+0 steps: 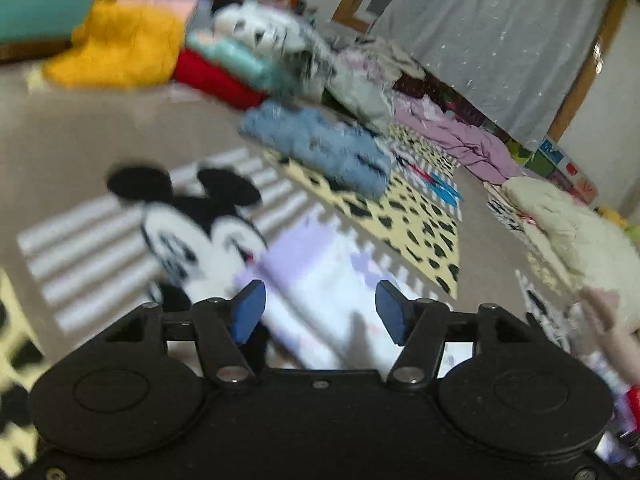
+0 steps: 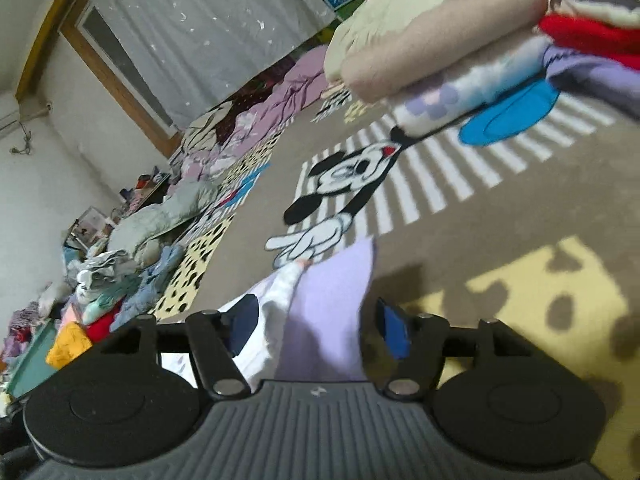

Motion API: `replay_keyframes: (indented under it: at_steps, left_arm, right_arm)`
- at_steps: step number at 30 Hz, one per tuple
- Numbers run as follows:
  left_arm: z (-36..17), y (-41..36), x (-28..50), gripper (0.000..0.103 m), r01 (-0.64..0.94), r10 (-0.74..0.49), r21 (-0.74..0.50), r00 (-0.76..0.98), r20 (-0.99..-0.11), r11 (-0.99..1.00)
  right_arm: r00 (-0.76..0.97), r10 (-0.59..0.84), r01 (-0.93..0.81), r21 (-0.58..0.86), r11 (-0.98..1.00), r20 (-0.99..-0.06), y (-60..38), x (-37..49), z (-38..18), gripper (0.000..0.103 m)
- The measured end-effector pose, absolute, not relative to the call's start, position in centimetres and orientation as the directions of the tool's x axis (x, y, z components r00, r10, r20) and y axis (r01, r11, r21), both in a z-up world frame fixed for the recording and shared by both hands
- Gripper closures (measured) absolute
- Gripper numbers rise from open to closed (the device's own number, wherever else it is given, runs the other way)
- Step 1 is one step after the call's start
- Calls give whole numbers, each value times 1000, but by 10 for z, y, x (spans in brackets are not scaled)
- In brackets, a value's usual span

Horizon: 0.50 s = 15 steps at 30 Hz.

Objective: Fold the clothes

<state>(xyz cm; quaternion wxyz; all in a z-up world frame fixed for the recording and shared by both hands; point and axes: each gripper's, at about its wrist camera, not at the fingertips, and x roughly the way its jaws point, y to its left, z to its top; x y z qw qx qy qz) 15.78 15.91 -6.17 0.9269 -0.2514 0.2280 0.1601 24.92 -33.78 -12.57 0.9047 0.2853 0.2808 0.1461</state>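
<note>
Beyond right gripper (image 2: 312, 330): person's forearm (image 2: 432, 60) (left view: blurred).

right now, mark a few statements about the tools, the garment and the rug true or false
1. Both tools are open. True: left tool and right tool each show a wide gap.
2. A lilac and white garment lies in front of the left tool. True.
3. The rug shows a plain checker pattern. False: it shows a cartoon mouse and white stripes.
4. The blue garment lies on the spotted mat. True.
5. The curtain is red. False: it is grey.
</note>
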Motion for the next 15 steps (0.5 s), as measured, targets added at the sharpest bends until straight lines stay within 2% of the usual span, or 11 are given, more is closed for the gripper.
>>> replay_keyframes:
  at_steps: [7,10,12,15]
  left_arm:
    - [-51,130,184,43,-218,55,-279,868,-494,935]
    - [-68,117,205,43,-184,43,-196,827,-560,963]
    - [-83,115,224,40,-151,5,-156,734,-679,976]
    - [-75,114,232,40,-91,6,-85,713,-701,992]
  right_arm:
    - [844,384,-153,519,841,-374,-343,250,-113,40]
    - [840,379,-137,523,841,-389,-350,258,-115,40]
    - [829,393,-134,540,831,-398,-355,264,-118,40]
    - [808,425,-153,551,820,-409,-359,270,-122,40]
